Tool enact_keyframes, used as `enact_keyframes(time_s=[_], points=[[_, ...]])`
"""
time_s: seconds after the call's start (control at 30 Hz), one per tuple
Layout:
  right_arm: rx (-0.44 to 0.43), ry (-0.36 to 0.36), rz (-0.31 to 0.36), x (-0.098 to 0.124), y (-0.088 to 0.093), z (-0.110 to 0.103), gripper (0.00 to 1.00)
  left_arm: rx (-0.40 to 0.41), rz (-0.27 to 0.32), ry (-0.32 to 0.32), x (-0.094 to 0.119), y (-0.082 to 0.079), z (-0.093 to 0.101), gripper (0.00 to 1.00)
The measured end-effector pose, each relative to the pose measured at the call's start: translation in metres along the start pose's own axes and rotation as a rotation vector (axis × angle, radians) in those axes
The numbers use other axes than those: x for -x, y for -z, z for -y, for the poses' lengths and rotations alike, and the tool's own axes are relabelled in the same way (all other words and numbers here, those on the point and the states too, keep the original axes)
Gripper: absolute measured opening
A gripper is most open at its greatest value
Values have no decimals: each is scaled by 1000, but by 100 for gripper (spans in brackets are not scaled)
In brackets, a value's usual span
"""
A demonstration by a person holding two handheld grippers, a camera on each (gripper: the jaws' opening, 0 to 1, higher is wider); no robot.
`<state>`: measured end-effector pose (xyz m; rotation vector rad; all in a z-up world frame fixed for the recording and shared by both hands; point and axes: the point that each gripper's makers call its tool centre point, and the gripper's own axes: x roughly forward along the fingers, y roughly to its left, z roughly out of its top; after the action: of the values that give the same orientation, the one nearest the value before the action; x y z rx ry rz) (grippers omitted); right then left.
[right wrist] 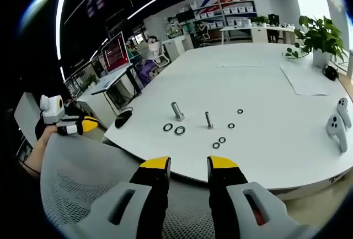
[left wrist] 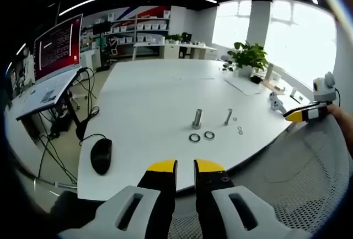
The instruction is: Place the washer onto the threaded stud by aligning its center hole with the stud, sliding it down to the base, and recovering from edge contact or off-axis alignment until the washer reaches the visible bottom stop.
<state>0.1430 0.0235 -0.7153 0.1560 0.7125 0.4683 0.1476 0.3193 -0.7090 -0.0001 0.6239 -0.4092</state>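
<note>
Both grippers are held low at the near edge of the white table [left wrist: 154, 101], over a mesh chair back [right wrist: 77, 178]. Left gripper [left wrist: 185, 165]: jaws parted slightly, nothing held. Right gripper [right wrist: 189, 163]: jaws apart, empty. Two washers [left wrist: 201, 136] lie flat just in front of the larger upright threaded stud [left wrist: 197, 118]; a thinner bolt [right wrist: 209, 120] stands nearby w/ small rings [right wrist: 222, 139] scattered around it.
</note>
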Motion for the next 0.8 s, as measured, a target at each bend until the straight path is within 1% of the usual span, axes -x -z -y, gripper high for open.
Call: enact_keyframes(time_s=[0.47, 0.8], points=[[5, -5, -9, -1, 1, -1, 29, 1, -1, 0, 0, 0, 0, 9], [20, -27, -25, -2, 2, -4, 29, 8, 3, -9, -1, -1, -2, 9]])
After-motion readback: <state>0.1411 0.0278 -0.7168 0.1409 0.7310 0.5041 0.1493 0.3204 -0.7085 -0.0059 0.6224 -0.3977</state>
